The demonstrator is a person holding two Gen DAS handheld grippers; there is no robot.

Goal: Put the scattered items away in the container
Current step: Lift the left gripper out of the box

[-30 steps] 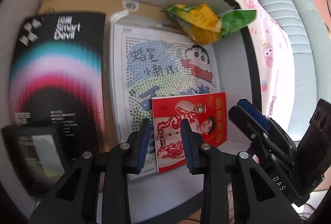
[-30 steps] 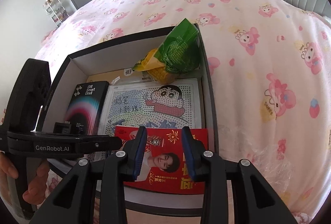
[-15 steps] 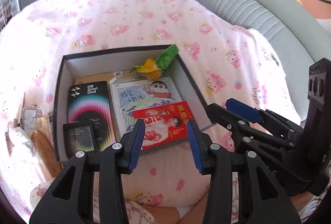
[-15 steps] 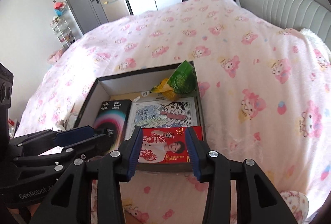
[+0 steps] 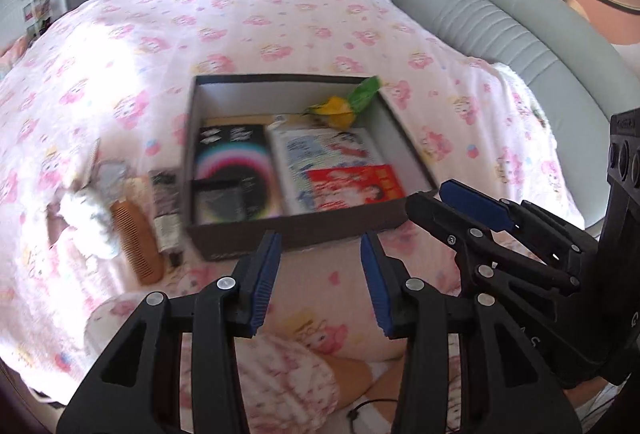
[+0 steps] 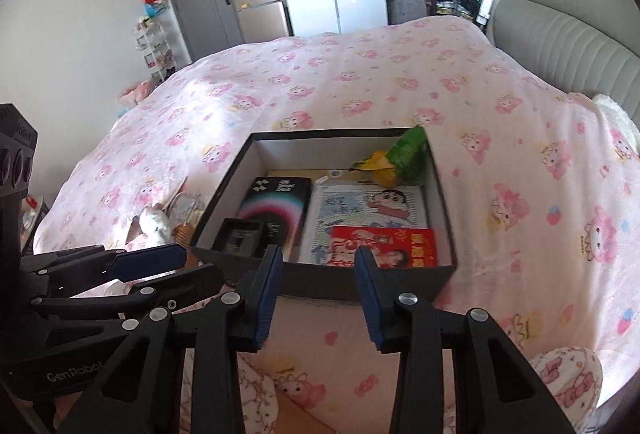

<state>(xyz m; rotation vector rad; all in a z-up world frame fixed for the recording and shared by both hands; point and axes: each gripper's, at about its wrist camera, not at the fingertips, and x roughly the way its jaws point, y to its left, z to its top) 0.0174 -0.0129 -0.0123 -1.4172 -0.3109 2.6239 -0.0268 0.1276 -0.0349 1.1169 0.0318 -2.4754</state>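
A dark open box [image 5: 296, 232] [image 6: 360, 284] sits on the pink bed. It holds a red packet [image 5: 354, 183] [image 6: 384, 248], a cartoon sheet [image 6: 368, 205], a black Smart Devil box [image 5: 234, 157], a small black box [image 6: 240, 236] and a green-yellow snack bag [image 5: 344, 105] [image 6: 394, 159]. Left of the box lie a brown comb [image 5: 136, 238], a dark tube [image 5: 165, 207] and a white fluffy item [image 5: 88, 218]. My left gripper [image 5: 320, 282] is open and empty, near the box's front. My right gripper [image 6: 318, 296] is open and empty beside it.
The bed is covered by a pink cartoon-print quilt [image 6: 360, 81]. A grey padded headboard [image 5: 500, 21] runs along the right. A door and cabinets [image 6: 224, 5] stand at the far wall.
Both grippers have pulled back and up from inside the box to in front of it, and their jaws have opened wider. The red packet stays lying in the box.
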